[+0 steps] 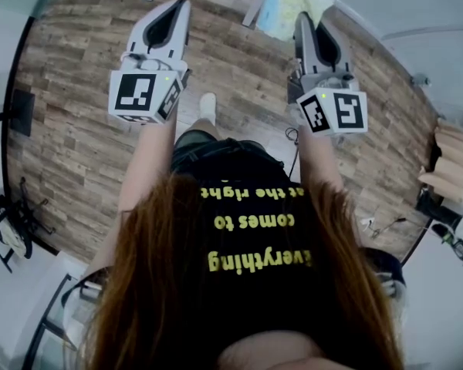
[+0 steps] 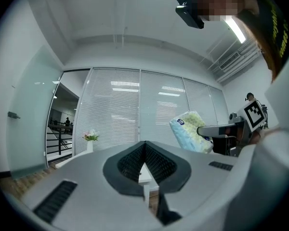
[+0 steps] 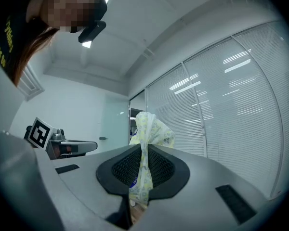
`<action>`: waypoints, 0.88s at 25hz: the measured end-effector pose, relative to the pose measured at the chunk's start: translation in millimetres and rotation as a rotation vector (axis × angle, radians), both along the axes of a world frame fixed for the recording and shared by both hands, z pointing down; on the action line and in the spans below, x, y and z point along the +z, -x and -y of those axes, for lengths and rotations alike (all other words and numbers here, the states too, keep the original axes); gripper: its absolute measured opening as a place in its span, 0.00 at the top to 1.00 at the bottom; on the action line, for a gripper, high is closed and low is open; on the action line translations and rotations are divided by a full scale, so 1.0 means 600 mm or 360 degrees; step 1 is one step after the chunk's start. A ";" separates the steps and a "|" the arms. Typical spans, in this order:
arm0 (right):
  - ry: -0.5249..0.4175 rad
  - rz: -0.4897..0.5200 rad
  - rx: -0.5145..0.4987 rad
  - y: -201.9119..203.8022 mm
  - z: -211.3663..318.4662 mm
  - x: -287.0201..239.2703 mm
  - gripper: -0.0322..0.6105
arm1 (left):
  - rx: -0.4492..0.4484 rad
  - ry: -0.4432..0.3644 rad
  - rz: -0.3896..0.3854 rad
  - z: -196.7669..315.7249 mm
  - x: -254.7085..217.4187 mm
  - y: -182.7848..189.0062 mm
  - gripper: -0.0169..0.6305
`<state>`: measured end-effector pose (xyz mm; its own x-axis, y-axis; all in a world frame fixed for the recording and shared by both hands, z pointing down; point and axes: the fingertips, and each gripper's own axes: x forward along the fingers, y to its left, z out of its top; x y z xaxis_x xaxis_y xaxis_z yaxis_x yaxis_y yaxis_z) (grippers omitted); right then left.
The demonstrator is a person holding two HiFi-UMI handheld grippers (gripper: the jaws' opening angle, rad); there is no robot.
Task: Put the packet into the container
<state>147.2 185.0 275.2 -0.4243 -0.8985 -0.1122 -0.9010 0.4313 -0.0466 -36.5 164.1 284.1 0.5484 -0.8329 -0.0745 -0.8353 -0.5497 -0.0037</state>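
Head view: left gripper (image 1: 182, 5) left of the right gripper (image 1: 302, 18), wood floor (image 1: 85, 99) below, pale packet (image 1: 287, 2) at the right gripper's tip, left gripper view: jaws together, empty, right gripper view: jaws narrow, clamped on the packet's (image 3: 152, 131) edge.

Soft pale yellow-and-blue packet (image 3: 151, 131), upright in mid-air, between right tongs (image 3: 143, 170)

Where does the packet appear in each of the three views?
Head view: packet at the top edge, right of centre.
Left gripper view: packet right of centre, mid-height.
Right gripper view: packet at centre, pinched between the jaws.
Shared landmark: the right hand-held gripper holding it.
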 end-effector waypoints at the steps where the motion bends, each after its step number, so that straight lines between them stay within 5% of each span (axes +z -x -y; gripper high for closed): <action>1: -0.0007 0.0001 0.0007 0.008 0.019 -0.004 0.88 | 0.0012 -0.0005 -0.0008 0.020 -0.003 0.007 0.97; 10: -0.0039 0.0029 0.0059 0.063 0.161 -0.016 0.88 | 0.0068 -0.0020 -0.0016 0.177 -0.013 0.063 0.97; 22: -0.0011 0.0020 0.0047 0.095 0.268 -0.014 0.88 | 0.0052 0.0022 -0.0046 0.270 0.000 0.097 0.97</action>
